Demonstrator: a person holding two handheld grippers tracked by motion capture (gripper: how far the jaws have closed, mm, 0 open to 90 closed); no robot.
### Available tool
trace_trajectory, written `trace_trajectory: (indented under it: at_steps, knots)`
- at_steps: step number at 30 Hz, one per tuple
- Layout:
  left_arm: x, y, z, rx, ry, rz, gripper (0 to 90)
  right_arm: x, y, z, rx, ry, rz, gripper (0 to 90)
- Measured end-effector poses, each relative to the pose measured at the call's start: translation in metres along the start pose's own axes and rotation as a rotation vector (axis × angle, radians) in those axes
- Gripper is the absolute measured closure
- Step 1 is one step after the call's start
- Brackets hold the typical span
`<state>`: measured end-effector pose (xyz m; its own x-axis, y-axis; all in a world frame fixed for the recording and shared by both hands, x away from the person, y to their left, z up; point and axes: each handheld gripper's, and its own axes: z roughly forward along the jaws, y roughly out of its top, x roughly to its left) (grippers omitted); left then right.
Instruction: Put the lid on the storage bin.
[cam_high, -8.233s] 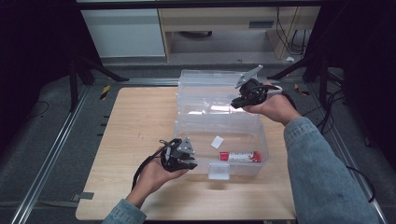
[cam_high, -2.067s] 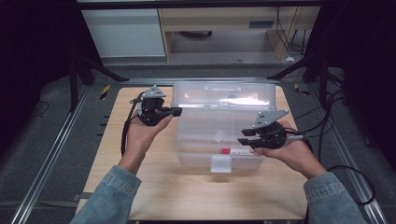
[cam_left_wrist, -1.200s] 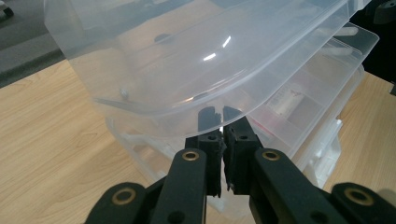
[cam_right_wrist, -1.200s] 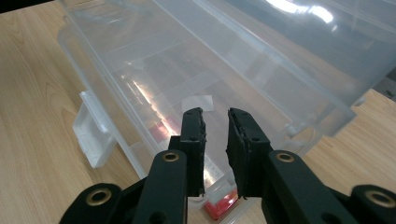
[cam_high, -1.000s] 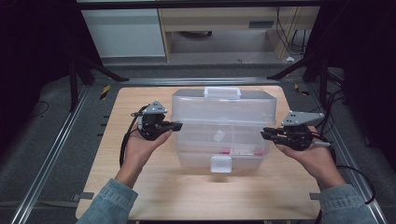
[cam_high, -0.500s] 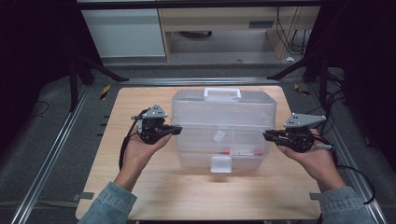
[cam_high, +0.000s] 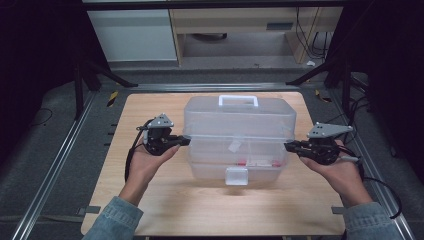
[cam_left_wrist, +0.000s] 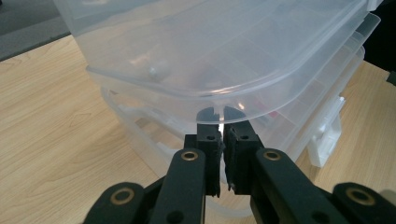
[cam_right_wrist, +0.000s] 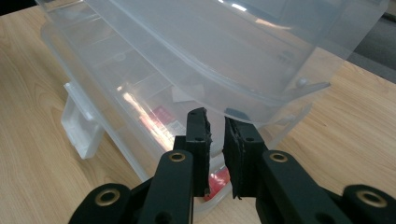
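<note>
At each end of the clear storage box (cam_high: 239, 137), I hold the left gripper (cam_high: 181, 141) and right gripper (cam_high: 291, 146) with jaws together against its lid rim; next, press the lid fully down.

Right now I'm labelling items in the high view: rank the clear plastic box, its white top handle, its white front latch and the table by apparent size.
1. Table
2. Clear plastic box
3. White top handle
4. White front latch, smallest, though nearer the camera than the handle.
</note>
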<state>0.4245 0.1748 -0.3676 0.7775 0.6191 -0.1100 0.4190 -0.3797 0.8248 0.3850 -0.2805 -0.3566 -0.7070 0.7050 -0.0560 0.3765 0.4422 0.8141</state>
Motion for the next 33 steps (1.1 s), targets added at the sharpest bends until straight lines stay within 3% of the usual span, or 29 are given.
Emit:
trace_trajectory:
  at_steps: [8, 18, 24, 28, 33]
  knots:
    - [0.001, 0.000, -0.001, 0.002, 0.004, 0.011, 86.4, -0.002, -0.007, -0.012, -0.003, -0.029, -0.002, 78.5]
    - [0.000, -0.004, 0.000, 0.015, 0.019, 0.026, 88.9, -0.011, -0.034, -0.030, -0.013, -0.075, 0.057, 77.2]
    - [0.001, -0.010, 0.002, 0.021, 0.024, 0.024, 88.9, -0.014, -0.048, -0.027, 0.003, -0.089, 0.077, 76.7]
    - [0.000, -0.012, 0.001, 0.036, 0.048, 0.049, 88.7, -0.012, -0.054, -0.023, 0.017, -0.088, 0.081, 76.4]
    - [-0.001, -0.017, 0.001, 0.043, 0.044, 0.046, 88.5, -0.010, -0.059, -0.018, 0.034, -0.084, 0.080, 75.7]
